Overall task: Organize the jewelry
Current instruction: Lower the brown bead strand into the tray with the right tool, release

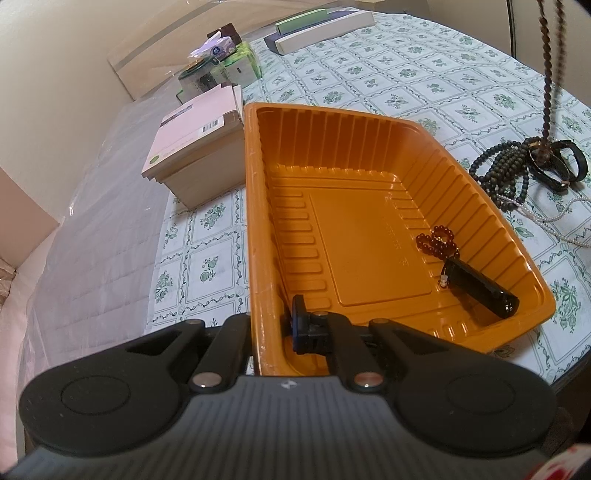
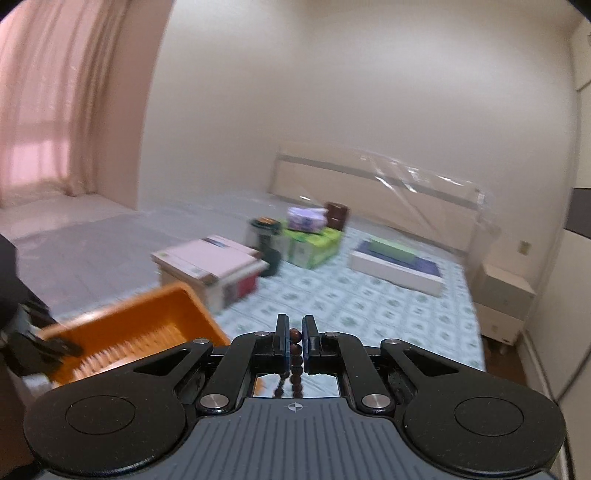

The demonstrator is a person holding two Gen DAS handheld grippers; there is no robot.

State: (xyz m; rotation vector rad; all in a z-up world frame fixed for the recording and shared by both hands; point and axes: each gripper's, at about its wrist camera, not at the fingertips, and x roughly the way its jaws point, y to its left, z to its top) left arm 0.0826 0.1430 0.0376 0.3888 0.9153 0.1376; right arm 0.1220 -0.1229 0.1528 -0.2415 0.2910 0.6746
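An orange plastic tray [image 1: 369, 229] sits on the flowered cloth. My left gripper [image 1: 275, 328] is shut on the tray's near left rim. Inside lie a small red bead bracelet [image 1: 437, 242] and a black oblong item [image 1: 480, 286]. A pile of dark bead strings, black bangles and a pearl strand [image 1: 524, 166] lies right of the tray. My right gripper [image 2: 294, 341] is shut on a brown bead string [image 2: 295, 360], raised high; the string [image 1: 550, 74] hangs down over the pile. The tray [image 2: 147, 325] shows at lower left in the right wrist view.
A pink-lidded box [image 1: 195, 144] stands just left of the tray's far corner. Tissue packs and a jar [image 1: 221, 62] stand behind it; flat boxes [image 1: 321, 29] lie at the far end. The cloth lies on a plastic-wrapped mattress [image 1: 92, 221] with a headboard [image 2: 373, 192] beyond.
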